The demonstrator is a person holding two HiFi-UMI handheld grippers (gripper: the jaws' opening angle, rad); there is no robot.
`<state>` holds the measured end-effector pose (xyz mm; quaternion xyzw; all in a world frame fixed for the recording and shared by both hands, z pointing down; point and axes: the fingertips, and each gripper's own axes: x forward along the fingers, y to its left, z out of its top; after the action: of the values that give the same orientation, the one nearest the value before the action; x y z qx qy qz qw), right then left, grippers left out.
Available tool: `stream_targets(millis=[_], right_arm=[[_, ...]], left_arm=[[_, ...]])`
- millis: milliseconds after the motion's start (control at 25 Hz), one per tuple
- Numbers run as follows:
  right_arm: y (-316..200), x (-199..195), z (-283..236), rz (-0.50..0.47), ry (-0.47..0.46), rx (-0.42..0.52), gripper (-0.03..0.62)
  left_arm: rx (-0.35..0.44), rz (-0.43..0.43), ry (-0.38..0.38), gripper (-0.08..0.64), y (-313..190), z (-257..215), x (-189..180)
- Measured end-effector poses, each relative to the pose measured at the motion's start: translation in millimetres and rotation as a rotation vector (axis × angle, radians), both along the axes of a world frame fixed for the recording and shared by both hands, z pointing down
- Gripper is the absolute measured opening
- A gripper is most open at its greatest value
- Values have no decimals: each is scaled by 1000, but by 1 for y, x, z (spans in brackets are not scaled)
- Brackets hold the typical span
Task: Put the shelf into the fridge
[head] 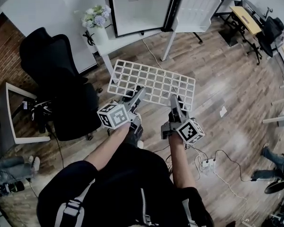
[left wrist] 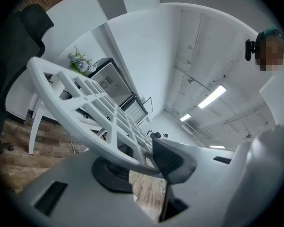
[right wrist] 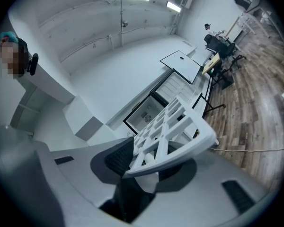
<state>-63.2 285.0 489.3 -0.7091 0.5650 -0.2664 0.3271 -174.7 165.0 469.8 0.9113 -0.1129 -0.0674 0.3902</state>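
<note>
- One shelf – a white lattice grid – is held up in the air above the wood floor, not resting on anything.
- The left gripper is clenched on the shelf's near long edge, toward its left part; in the left gripper view the rim is pinched between the two pads.
- The right gripper is clamped on the same near edge, further right; in the right gripper view the rim is likewise pressed between the pads.
- Both grippers are used, so neither is free and neither is clearly nearer the target.
- One fridge is seen standing on the white table, straight ahead of the shelf and well apart from it.
- Its one door is swung open to the right, so the white cavity is exposed toward the person.
- Key relation: the shelf's long axis runs left to right, roughly parallel to the fridge opening, with the far long edge leading toward it.
- The shelf is tilted slightly, the far edge being higher in both gripper views.
- Judged step: carry phase – the shelf is not yet at the opening, so insertion is not begun.
- The next move is judged to need a forward carry and a lift to cavity height, with the far edge kept square to the opening.
- A vase of flowers at the table's left end and one black chair are noted to the left, clear of the straight path.
</note>
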Motion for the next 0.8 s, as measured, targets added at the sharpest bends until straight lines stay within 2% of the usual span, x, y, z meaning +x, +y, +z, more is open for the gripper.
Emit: stream_targets(millis=[360,600,800], right_arm=[[-96,81,2,-28,-5,-35,135],[-110,91,-4,-43,29,-19,134],[-171,122,-11,-44,37,-43,133]], left_arm=[[-23,-26,-3,129,-94,1,76],[-2,-37,20,129,-105,1,85],[-26,-38,23,128,-166,-1,116]])
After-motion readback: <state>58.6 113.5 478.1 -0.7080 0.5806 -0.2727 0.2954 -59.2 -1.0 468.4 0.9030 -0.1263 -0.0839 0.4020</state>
